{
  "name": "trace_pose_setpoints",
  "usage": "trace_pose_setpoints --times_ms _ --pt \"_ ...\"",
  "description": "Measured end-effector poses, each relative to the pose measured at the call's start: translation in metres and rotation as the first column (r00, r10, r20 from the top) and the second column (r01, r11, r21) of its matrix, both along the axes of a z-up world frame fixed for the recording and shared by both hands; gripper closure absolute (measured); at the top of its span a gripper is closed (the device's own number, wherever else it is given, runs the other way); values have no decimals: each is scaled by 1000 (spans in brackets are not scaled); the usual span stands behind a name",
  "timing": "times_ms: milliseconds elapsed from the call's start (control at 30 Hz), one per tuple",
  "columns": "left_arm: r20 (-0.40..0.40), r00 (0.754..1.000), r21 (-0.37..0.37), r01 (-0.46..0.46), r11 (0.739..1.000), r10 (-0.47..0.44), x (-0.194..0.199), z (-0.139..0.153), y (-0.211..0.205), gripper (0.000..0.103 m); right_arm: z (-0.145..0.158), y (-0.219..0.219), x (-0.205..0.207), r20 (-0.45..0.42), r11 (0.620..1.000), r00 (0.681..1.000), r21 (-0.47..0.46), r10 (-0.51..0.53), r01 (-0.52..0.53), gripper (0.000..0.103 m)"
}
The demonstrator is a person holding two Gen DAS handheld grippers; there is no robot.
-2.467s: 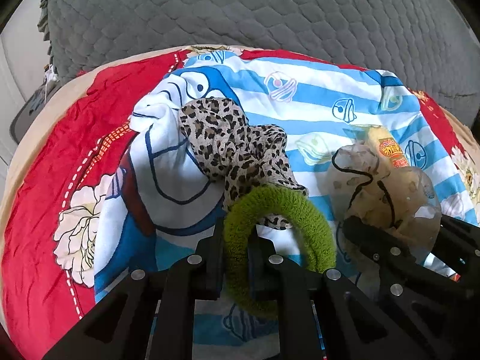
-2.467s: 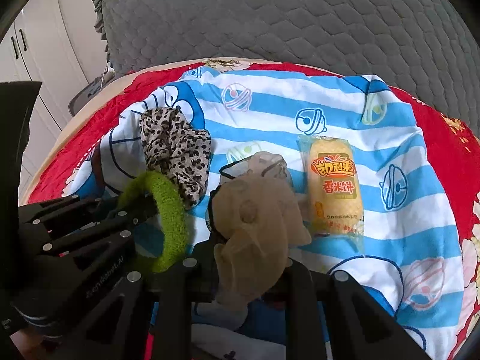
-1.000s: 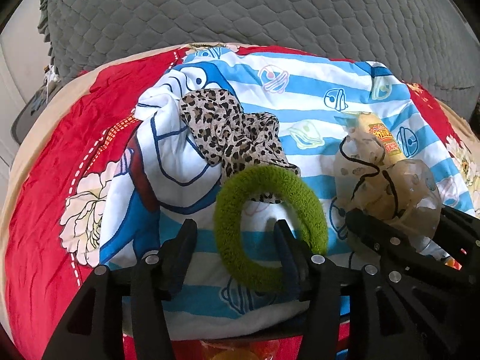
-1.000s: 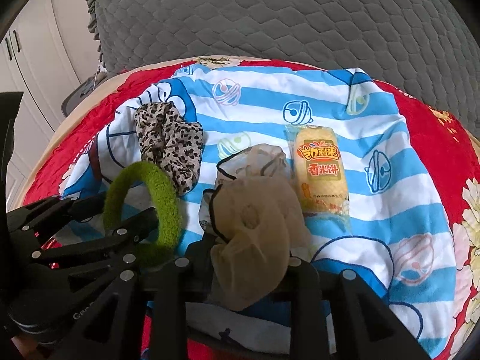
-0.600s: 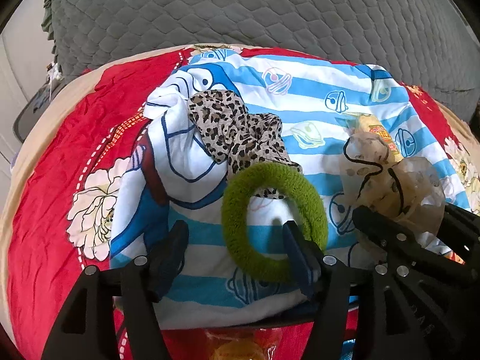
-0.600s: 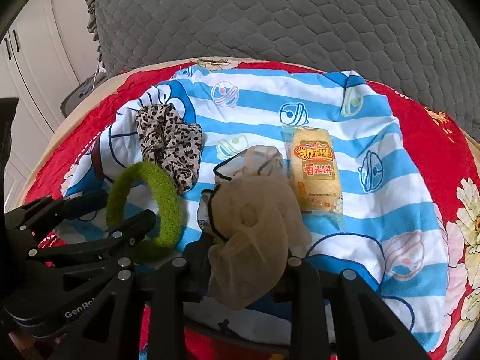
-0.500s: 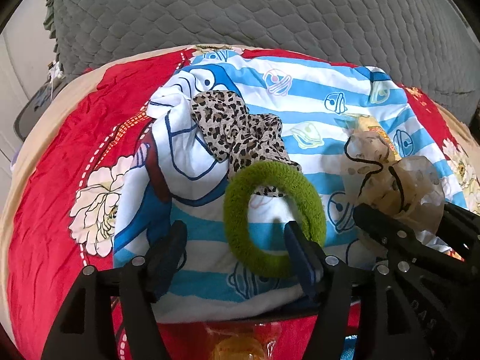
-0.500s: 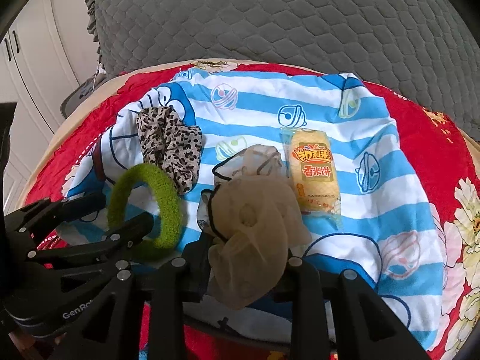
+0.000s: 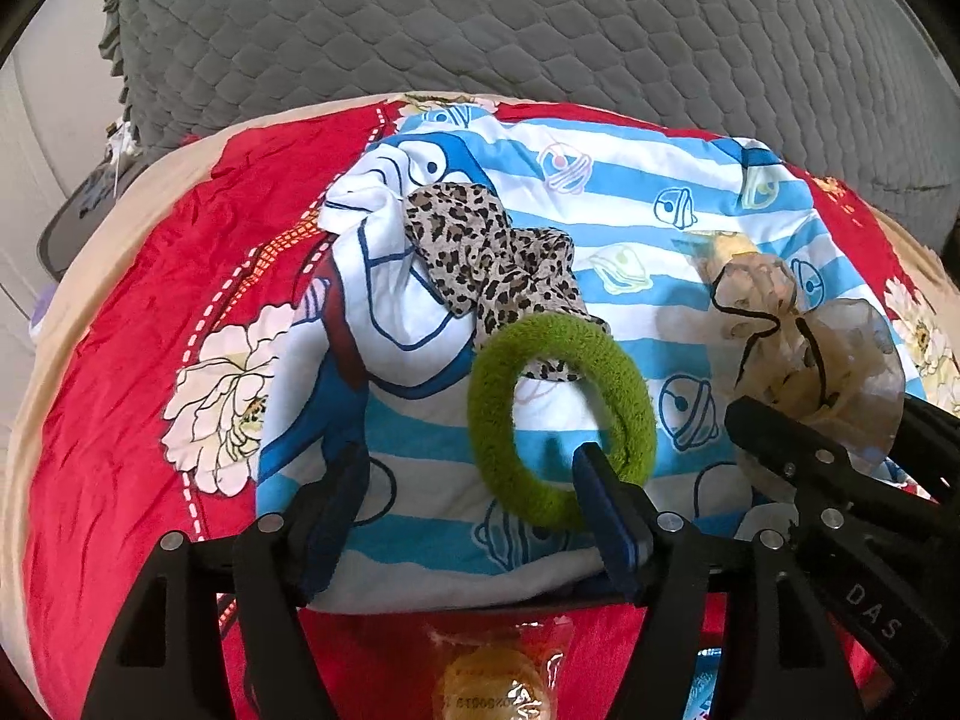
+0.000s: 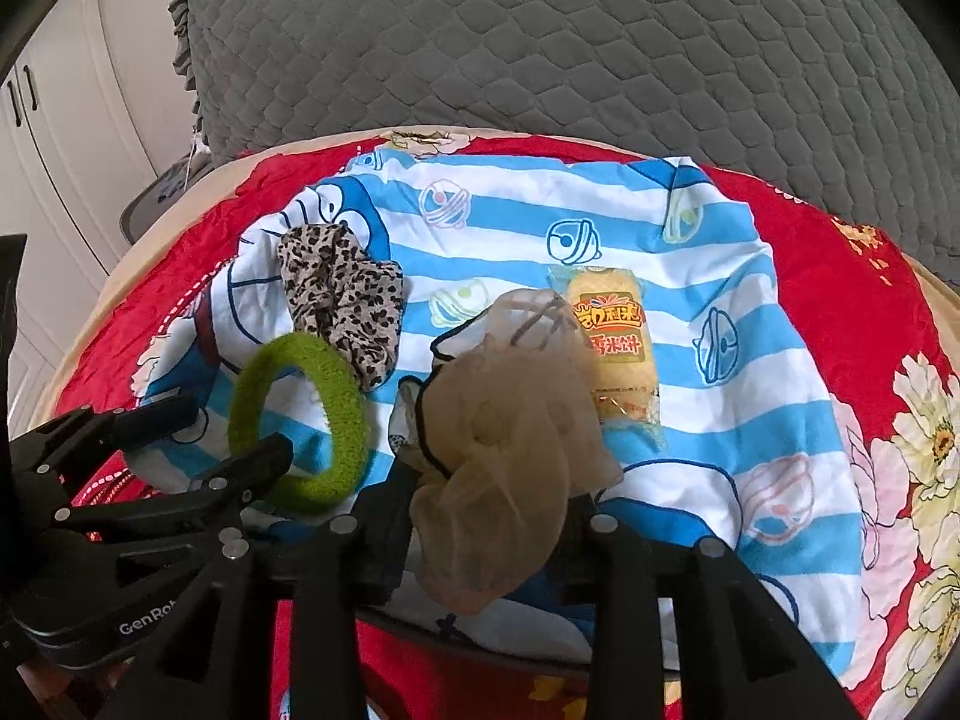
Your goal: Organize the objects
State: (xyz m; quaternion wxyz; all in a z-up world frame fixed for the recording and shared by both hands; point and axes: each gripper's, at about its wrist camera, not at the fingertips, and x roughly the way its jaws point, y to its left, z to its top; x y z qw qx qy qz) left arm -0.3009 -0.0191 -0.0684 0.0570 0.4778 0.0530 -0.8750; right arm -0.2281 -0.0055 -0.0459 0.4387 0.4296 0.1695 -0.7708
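A green scrunchie (image 9: 558, 414) lies flat on the blue-striped cartoon cloth (image 9: 630, 192). My left gripper (image 9: 465, 480) stands open over its near edge. One fingertip (image 9: 591, 468) is over the ring's hole, the other well to its left. A leopard scrunchie (image 9: 492, 258) lies just beyond it. My right gripper (image 10: 489, 516) holds a sheer beige scrunchie (image 10: 498, 450) bunched between its fingers, and its jaws are opening. In the right wrist view the left gripper (image 10: 210, 438) sits beside the green scrunchie (image 10: 300, 420), with the leopard scrunchie (image 10: 342, 294) behind.
A yellow snack packet (image 10: 615, 348) lies on the cloth (image 10: 510, 222) right of the beige scrunchie. Another wrapped snack (image 9: 498, 678) lies on the red flowered sheet (image 9: 150, 300) near me. A grey quilted cushion (image 9: 540, 18) rises behind. White cupboards (image 10: 60, 138) stand at the left.
My left gripper, earlier shut on the green scrunchie, has opened and let it go onto the cloth. The right gripper's fingers have spread slightly around the beige scrunchie.
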Motion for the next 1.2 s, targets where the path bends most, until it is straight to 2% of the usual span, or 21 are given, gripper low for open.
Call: trace_pose_setpoints --times_ms 667,900,1200 --pt "3 1000 -1 -7 1000 7 20 12 0 31 12 14 9 -10 1000 1000 3 -3 3 65" --pt "-7 1000 2 -15 1000 15 32 21 3 29 22 26 13 -18 1000 1000 1 -12 12 54" --pt "7 1000 23 0 1000 0 49 34 8 26 39 45 24 -22 1000 999 -9 -26 26 48"
